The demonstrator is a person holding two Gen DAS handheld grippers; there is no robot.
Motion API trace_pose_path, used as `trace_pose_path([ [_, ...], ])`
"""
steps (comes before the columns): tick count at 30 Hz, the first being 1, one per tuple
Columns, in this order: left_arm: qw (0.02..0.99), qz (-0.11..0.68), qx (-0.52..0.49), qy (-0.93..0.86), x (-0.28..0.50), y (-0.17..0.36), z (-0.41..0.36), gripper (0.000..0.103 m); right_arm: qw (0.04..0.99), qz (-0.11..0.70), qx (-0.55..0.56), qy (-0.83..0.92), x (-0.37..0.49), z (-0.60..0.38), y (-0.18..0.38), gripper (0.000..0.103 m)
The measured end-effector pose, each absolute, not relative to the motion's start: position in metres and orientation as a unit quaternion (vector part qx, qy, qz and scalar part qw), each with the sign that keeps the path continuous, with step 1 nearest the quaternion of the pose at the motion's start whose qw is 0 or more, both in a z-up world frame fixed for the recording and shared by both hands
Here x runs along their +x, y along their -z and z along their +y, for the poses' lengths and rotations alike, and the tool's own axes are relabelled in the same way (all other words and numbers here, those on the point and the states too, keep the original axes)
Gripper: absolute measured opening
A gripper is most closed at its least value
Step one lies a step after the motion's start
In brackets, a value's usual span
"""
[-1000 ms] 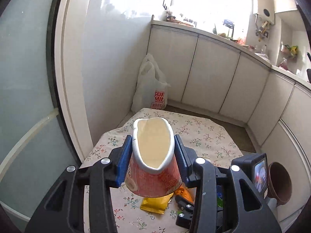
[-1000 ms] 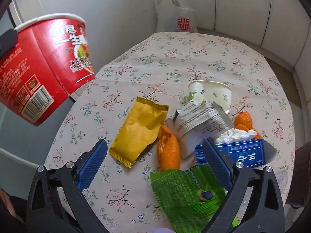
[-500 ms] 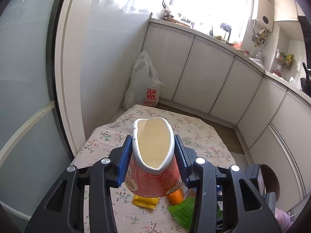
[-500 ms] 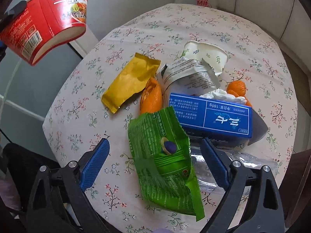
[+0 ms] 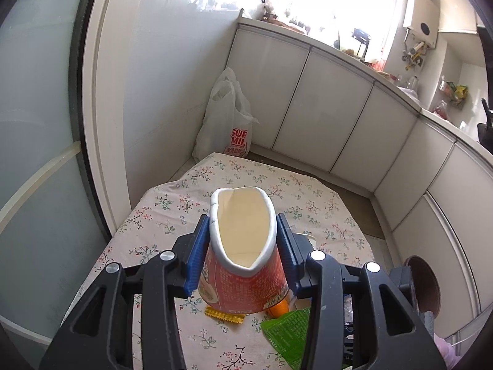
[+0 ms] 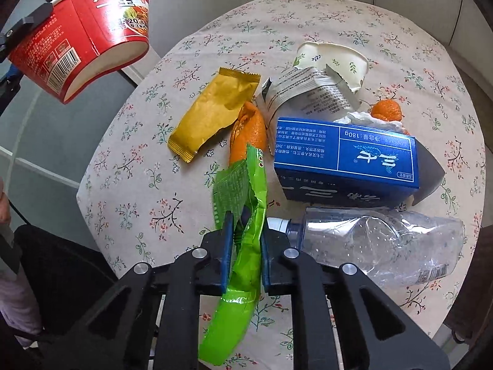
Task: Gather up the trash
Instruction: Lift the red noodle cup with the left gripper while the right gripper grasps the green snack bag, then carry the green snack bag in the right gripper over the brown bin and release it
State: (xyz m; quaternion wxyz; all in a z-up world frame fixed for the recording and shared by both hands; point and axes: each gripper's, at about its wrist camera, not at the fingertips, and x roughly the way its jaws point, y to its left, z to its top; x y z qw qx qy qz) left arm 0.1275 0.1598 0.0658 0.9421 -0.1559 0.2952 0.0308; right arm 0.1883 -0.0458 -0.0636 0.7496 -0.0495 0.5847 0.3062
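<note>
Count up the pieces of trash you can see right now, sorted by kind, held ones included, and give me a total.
Snack wrappers: 3, the green wrapper, the yellow wrapper, the white wrapper
Cups: 2, the red noodle cup, the paper cup
Orange peels: 2
Blue carton: 1
Plastic bottle: 1
Total: 9

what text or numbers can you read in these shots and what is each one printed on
"SUP / MI", red letters cut off, on the white plastic bag behind the table.
"20", among Chinese characters I cannot make out, on the red noodle cup.
"180g", seen upside down, on the blue box.
Small print on the green wrapper, the white sachet and the bottle label: too small to read.
</note>
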Motion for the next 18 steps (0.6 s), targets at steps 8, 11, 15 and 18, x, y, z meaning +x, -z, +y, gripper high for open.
trace_pose_path([
  [8, 0.944, 0.291, -0.156, -0.023, 0.127, -0.067, 0.153, 0.043, 0.772, 0.553, -0.035, -0.311, 0.185, -0.052, 0.038, 0.013],
  [11, 0.945, 0.289, -0.155, -0.018, 0.126, -0.068, 0.149, 0.043, 0.786, 0.533, -0.03, -0.312, 0.181, -0.057, 0.023, 0.013],
  [15, 0.946, 0.286, -0.151, -0.009, 0.127, -0.07, 0.14, 0.043, 0.805, 0.505, -0.019, -0.312, 0.176, -0.07, 0.002, 0.013],
  [18, 0.947, 0.285, -0.149, -0.002, 0.128, -0.071, 0.132, 0.043, 0.819, 0.483, -0.01, -0.309, 0.172, -0.083, -0.014, 0.013],
])
